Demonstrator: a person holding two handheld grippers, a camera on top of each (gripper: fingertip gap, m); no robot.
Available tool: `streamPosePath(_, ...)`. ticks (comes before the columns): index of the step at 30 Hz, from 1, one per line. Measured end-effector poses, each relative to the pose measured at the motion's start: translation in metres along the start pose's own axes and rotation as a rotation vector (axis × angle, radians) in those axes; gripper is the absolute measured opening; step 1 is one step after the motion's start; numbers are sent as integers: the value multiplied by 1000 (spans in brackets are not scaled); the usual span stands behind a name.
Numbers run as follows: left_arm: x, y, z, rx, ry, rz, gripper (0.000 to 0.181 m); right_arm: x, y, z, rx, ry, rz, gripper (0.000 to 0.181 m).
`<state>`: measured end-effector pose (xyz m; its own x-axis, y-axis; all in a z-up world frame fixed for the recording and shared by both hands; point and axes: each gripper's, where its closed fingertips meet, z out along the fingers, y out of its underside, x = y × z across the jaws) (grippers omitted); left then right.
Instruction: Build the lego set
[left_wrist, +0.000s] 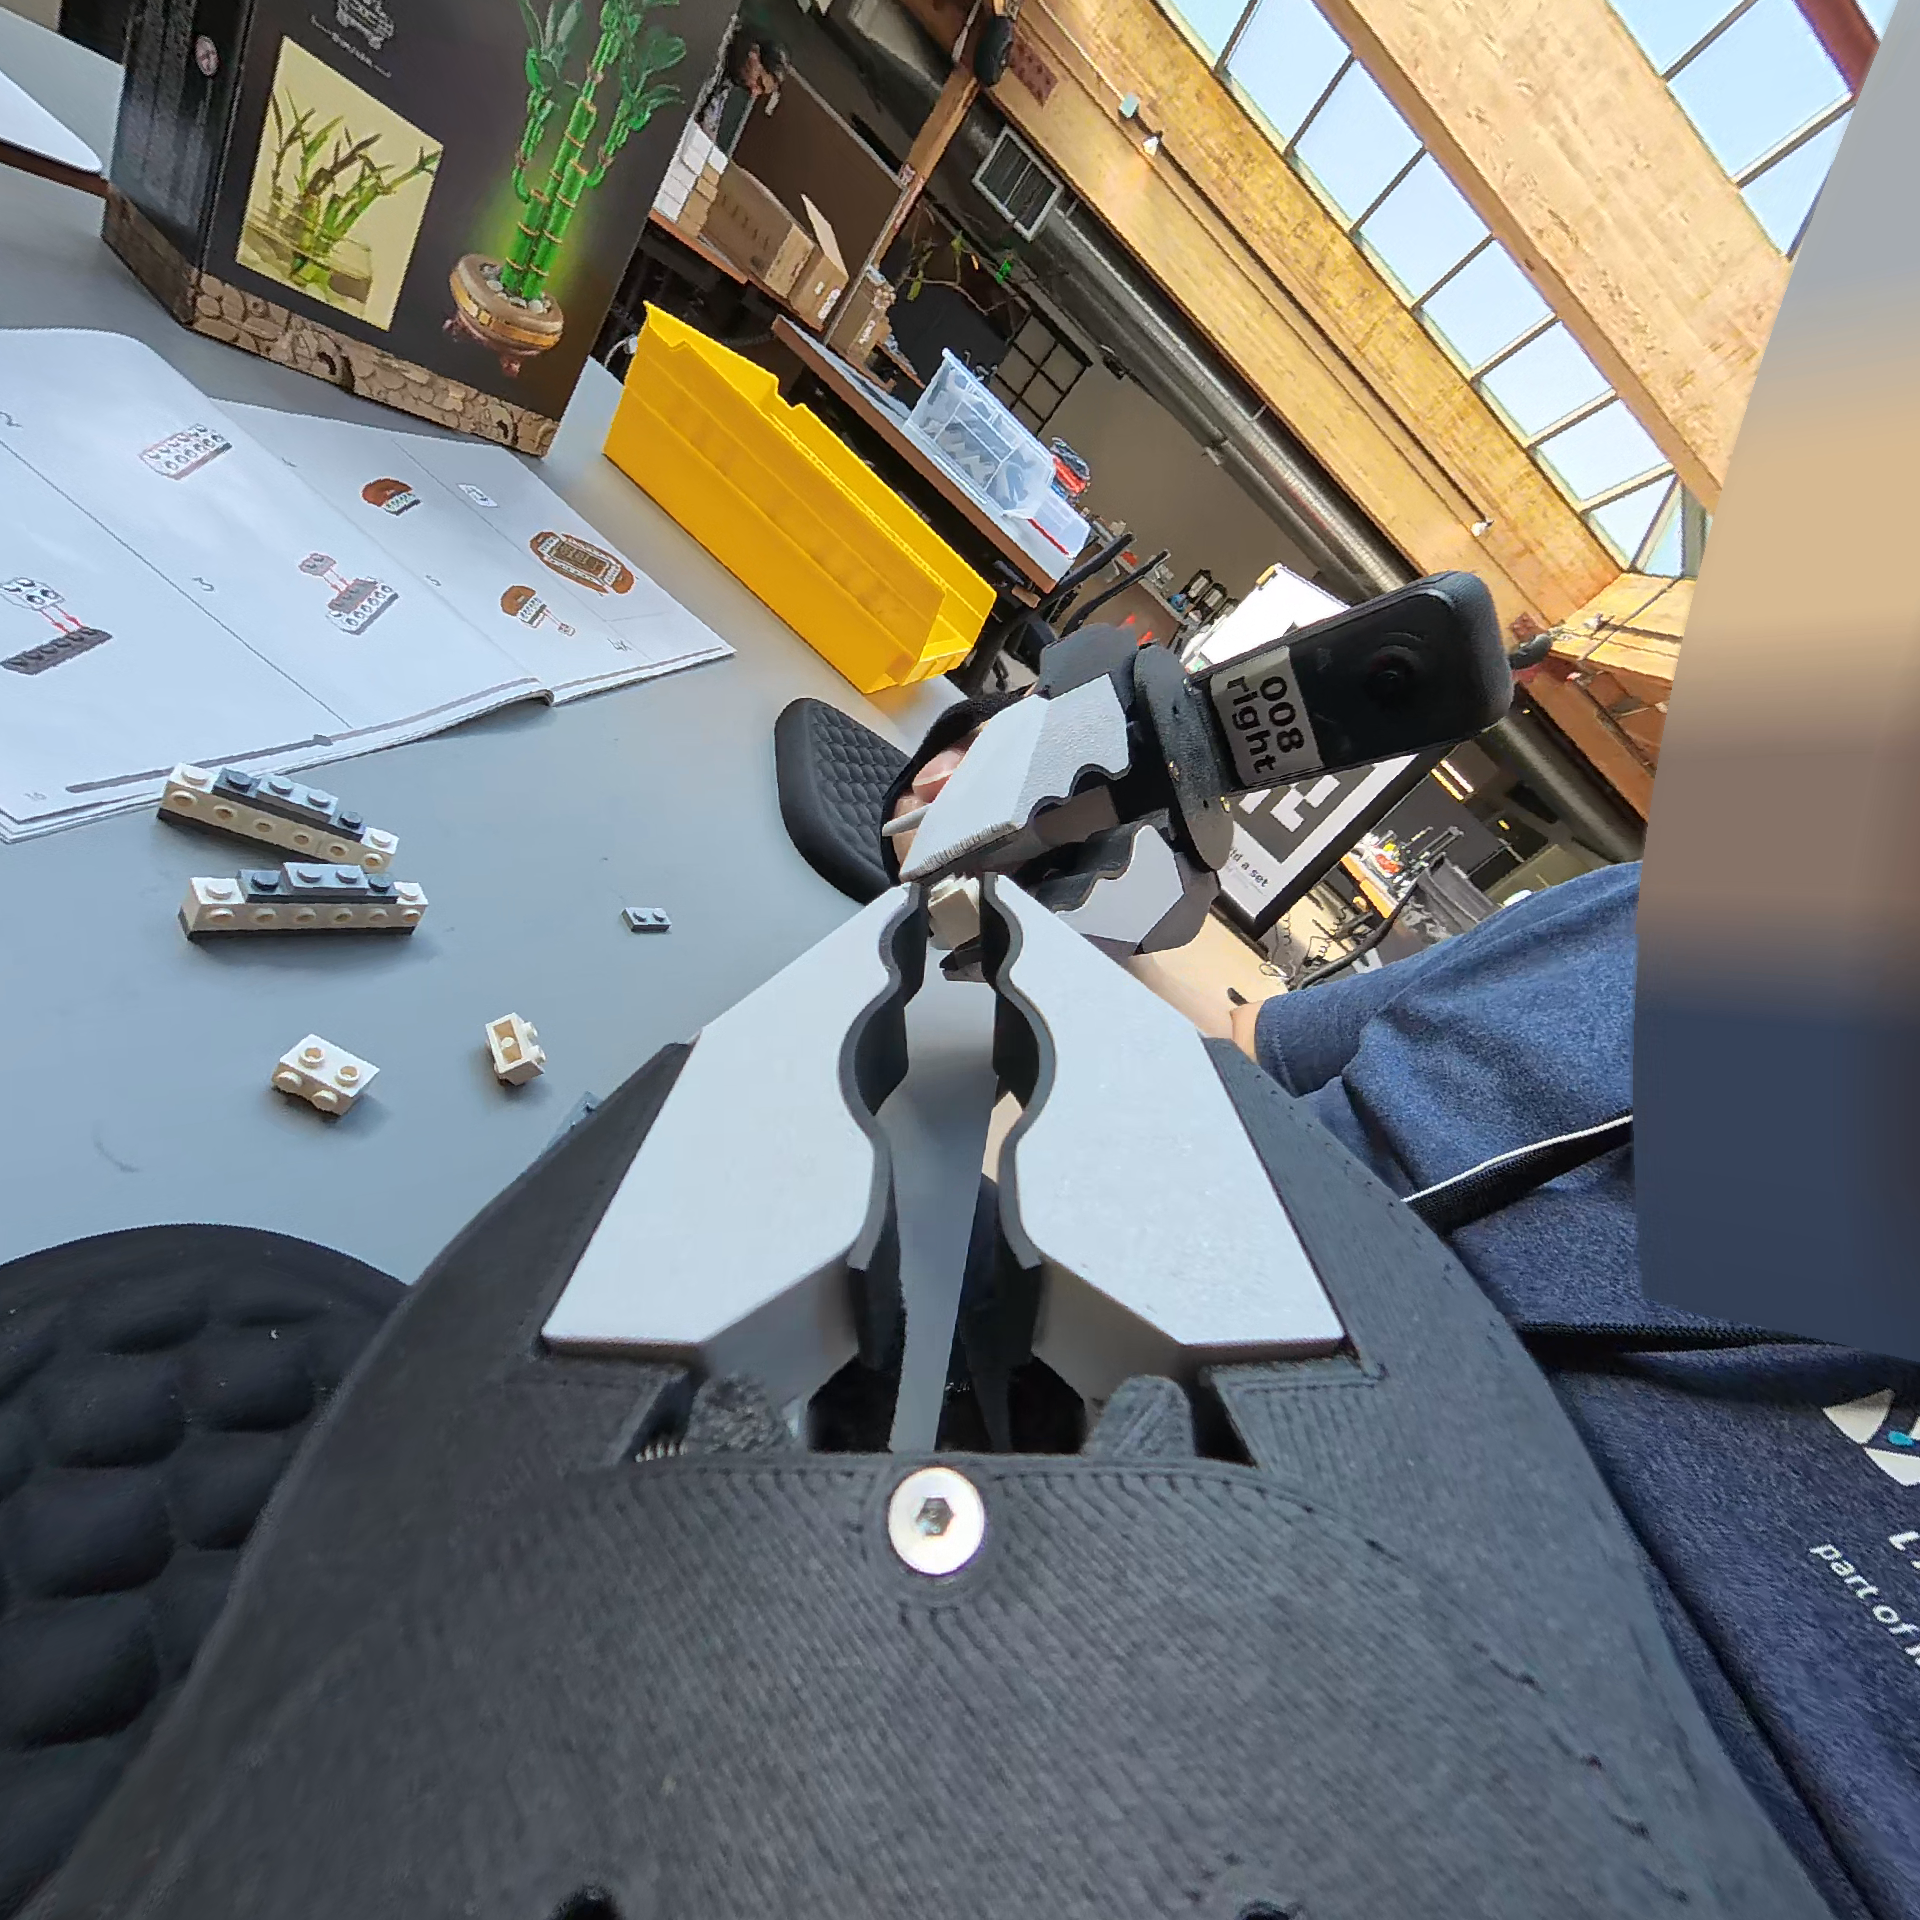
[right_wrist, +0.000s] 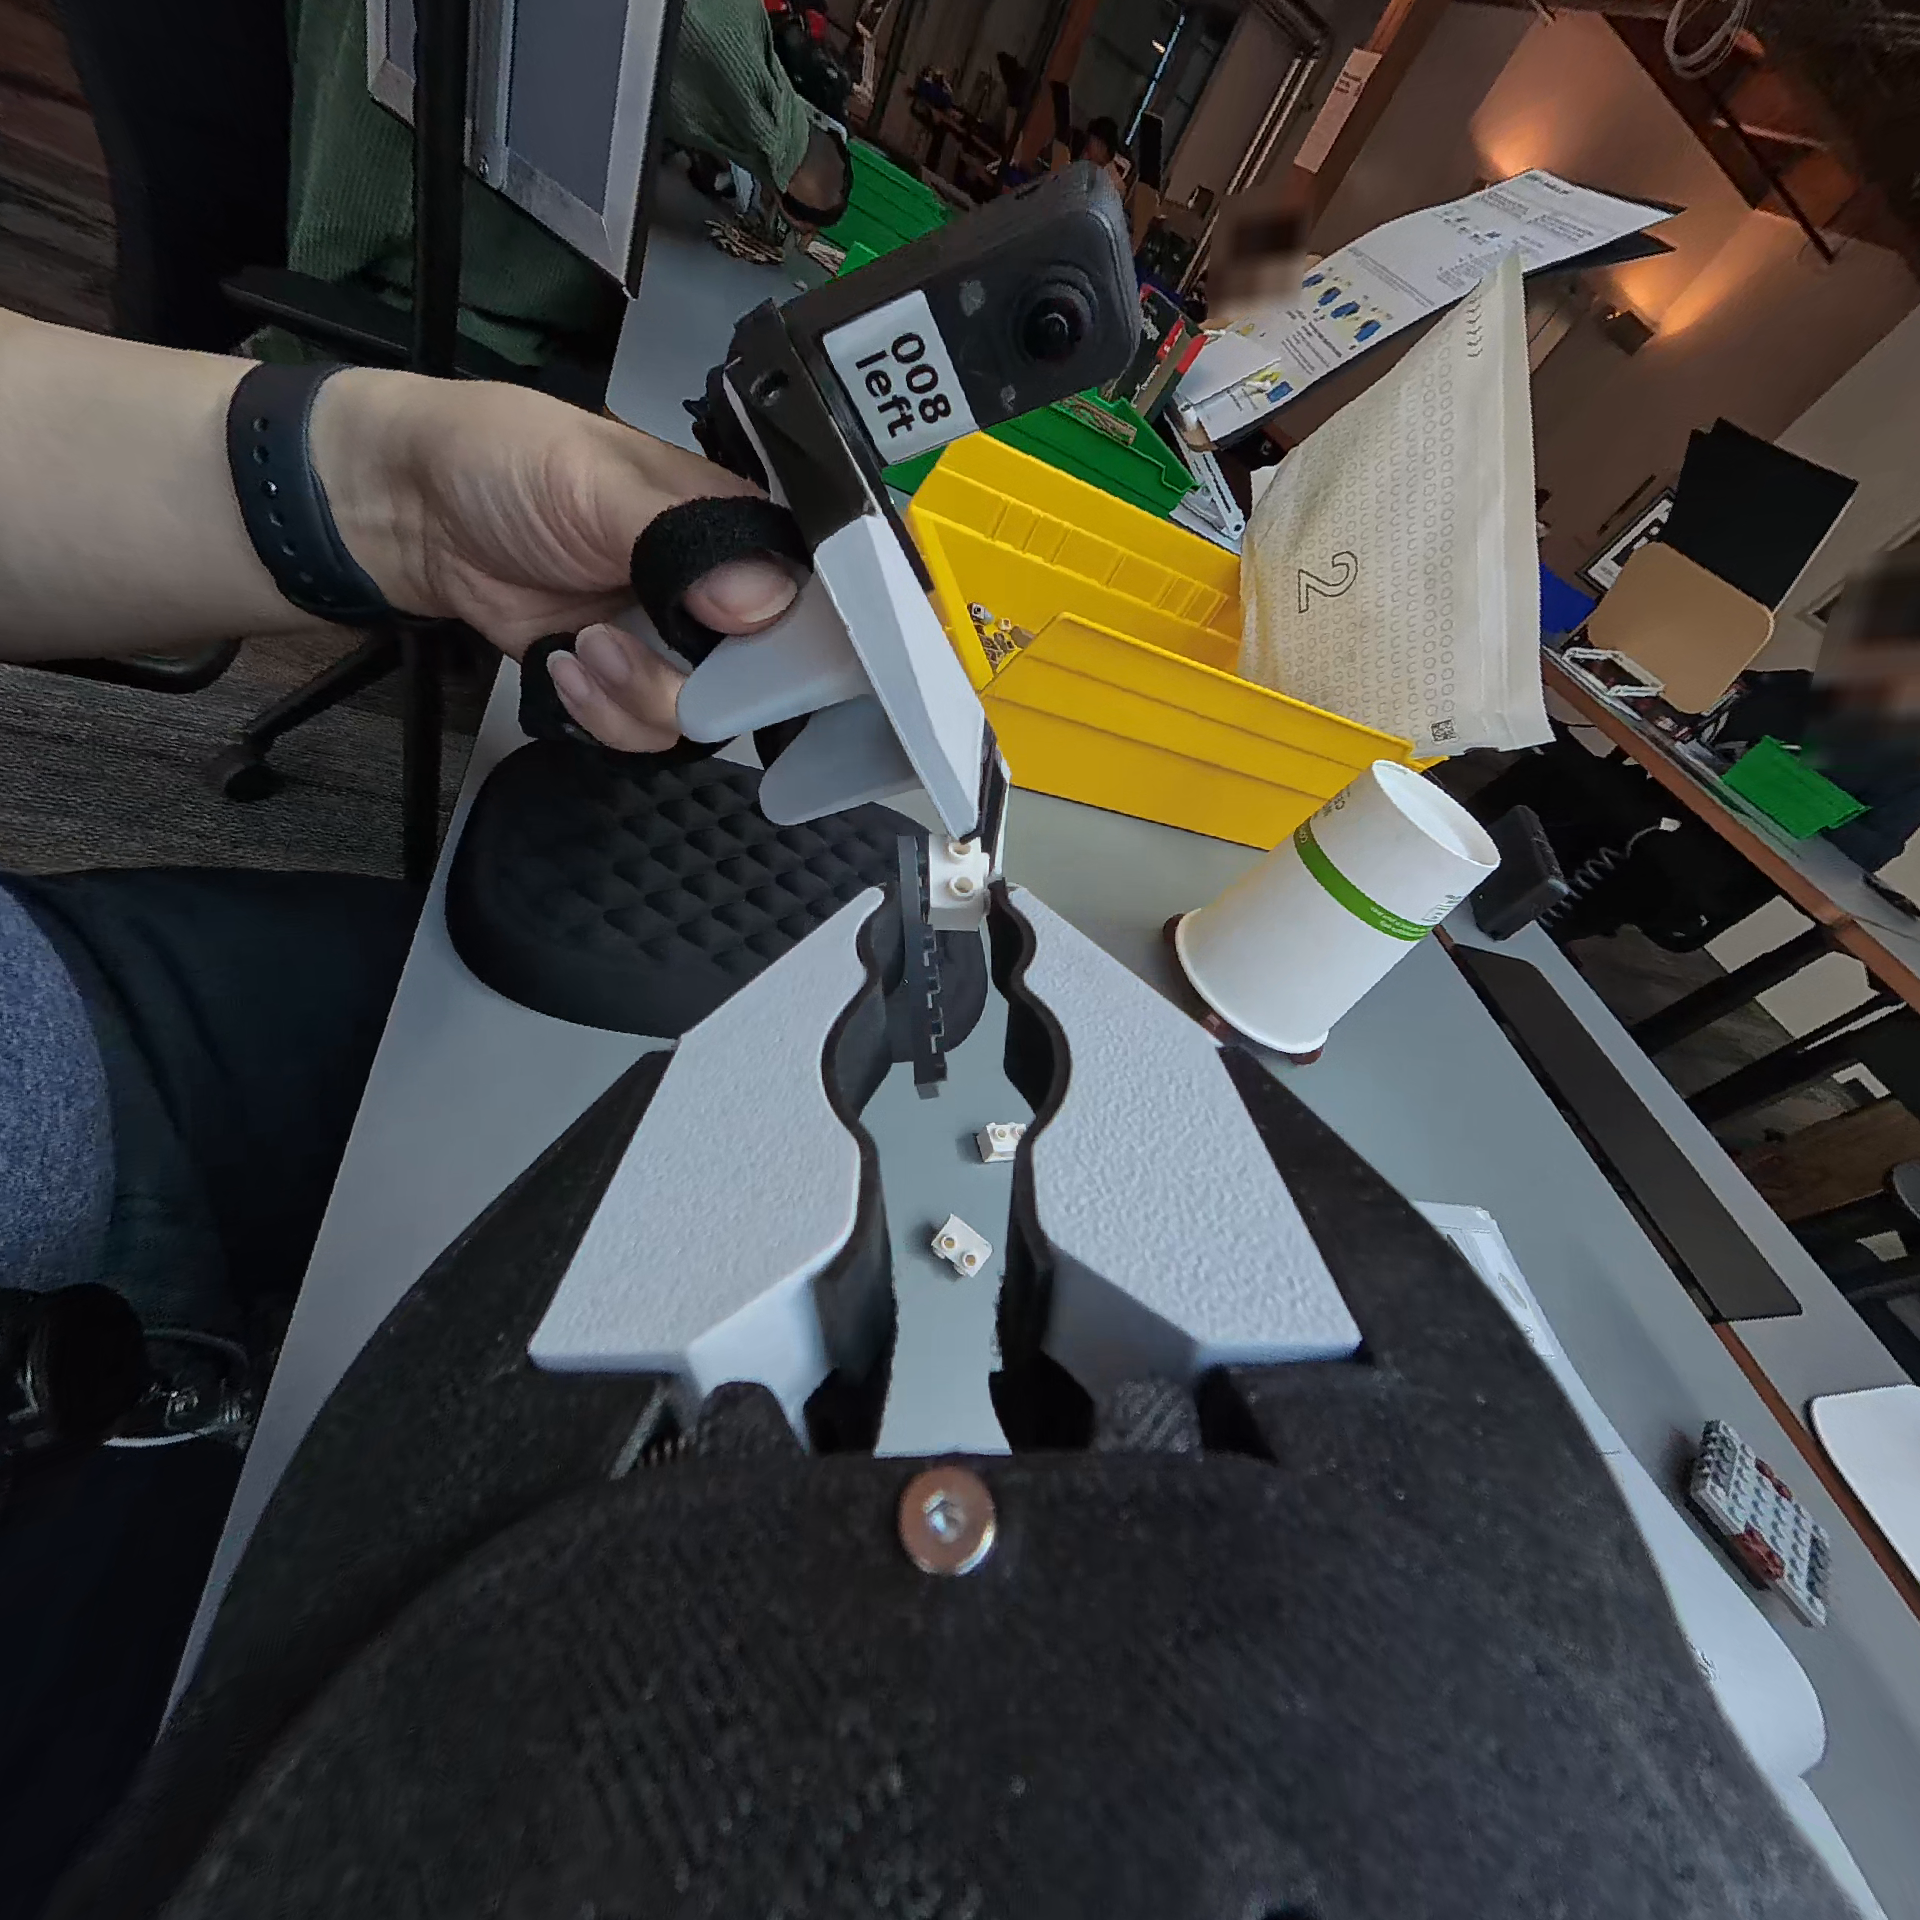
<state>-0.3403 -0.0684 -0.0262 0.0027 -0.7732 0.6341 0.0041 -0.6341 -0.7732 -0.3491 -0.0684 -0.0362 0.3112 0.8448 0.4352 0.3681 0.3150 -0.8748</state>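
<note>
In the left wrist view, the left claw (left_wrist: 951, 914) is raised above the grey table (left_wrist: 582, 831), its tips narrowed onto a small cream brick (left_wrist: 951, 902). The right claw (left_wrist: 961, 868) meets it tip to tip from the far side, and whether its tips are pressed shut cannot be told here. On the table lie two cream-and-dark-grey strip assemblies (left_wrist: 291, 852), two loose cream bricks (left_wrist: 324, 1074), and one tiny grey plate (left_wrist: 645, 918). Behind them an open instruction booklet (left_wrist: 312, 592) lies flat, with the set's box (left_wrist: 384, 197) standing upright beyond it and a yellow bin (left_wrist: 790, 499) at the table's far edge.

In the right wrist view, the right claw (right_wrist: 940, 914) holds a long black studded strip (right_wrist: 925, 987) standing on edge between its tips, with the cream brick (right_wrist: 958, 883) against the strip's upper end. The left claw (right_wrist: 977, 831), held in a hand (right_wrist: 499, 530), pinches that cream brick from above. Beneath, two loose cream bricks (right_wrist: 961, 1245) rest on the table (right_wrist: 1403, 1091). A paper cup (right_wrist: 1340, 914) stands upside down near the yellow bins (right_wrist: 1143, 675), and a black wrist rest (right_wrist: 665, 894) lies at the table's near-left edge.
</note>
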Motion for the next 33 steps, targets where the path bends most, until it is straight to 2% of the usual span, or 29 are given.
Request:
streamPosePath(5,3,3,-2,-45,-42,137,11,-3,-3,-1,38,-38,55,14)
streamPosePath(8,13,6,-9,-81,-23,327,24,-2,-11,-9,117,-101,160,14)
streamPosePath(12,10,14,-10,-150,-161,607,36,-11,-17,-15,163,-219,266,14)
streamPosePath(14,13,20,-4,-188,-176,677,36,-14,-16,-14,156,-243,270,14)
streamPosePath(21,24,27,3,-213,-152,755,15,-27,-9,-11,93,-294,240,14)
streamPosePath(33,18,36,2,-304,-220,844,14,-34,0,-8,-6,-317,243,15)
